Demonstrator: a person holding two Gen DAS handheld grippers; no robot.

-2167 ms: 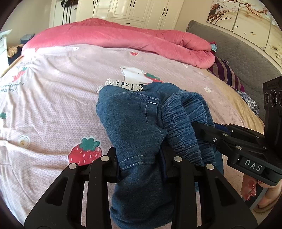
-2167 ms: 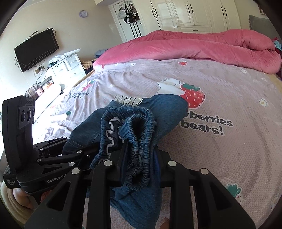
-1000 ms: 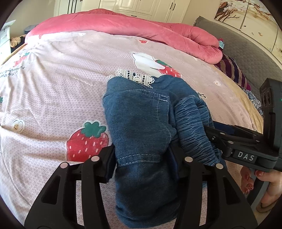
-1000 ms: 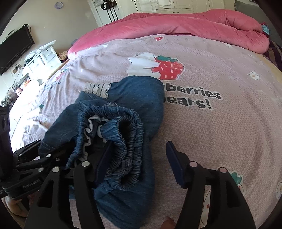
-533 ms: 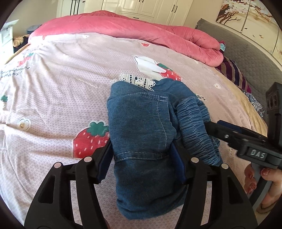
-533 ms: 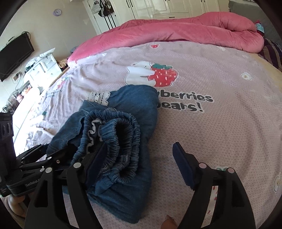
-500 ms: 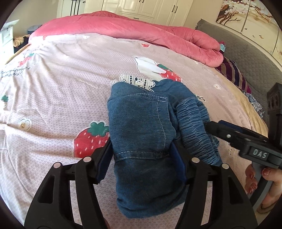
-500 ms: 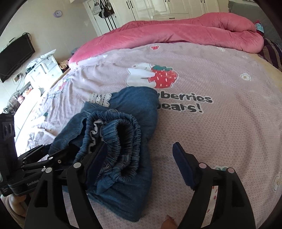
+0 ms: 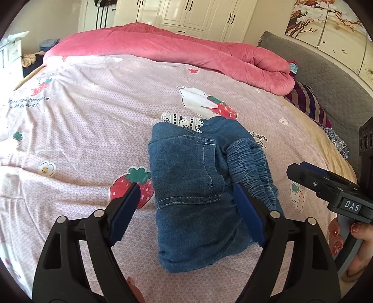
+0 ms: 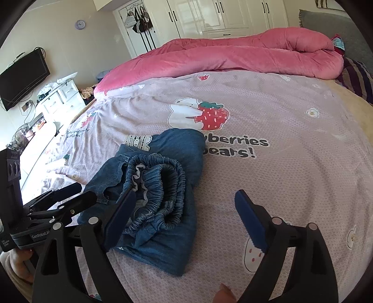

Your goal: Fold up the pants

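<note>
The blue denim pants (image 9: pixel 193 177) lie folded into a small bundle on the pink strawberry-print bed sheet (image 9: pixel 81 130), with the gathered elastic waistband (image 10: pixel 163 186) on top at one side. My left gripper (image 9: pixel 185 188) hovers over the bundle's near end. Its jaws are opening, and the blue pads stand clear of the cloth on either side. My right gripper (image 10: pixel 185 195) is also opening. Its left finger (image 10: pixel 121 209) hangs above the waistband and its right finger (image 10: pixel 249 216) above bare sheet. Neither holds anything.
A rolled pink quilt (image 10: pixel 233 58) lies along the far side of the bed. A striped pillow (image 9: pixel 307 102) and a grey headboard (image 9: pixel 326 70) are at the right. White wardrobes (image 9: pixel 186 16), a dresser (image 10: pixel 60 98) and a wall TV (image 10: pixel 21 79) stand beyond. A hand (image 9: pixel 338 237) grips the right tool.
Both grippers have let go of the pants, their jaws widening. Both have lifted and drawn back a little. The folded bundle now rests on the bed by itself.
</note>
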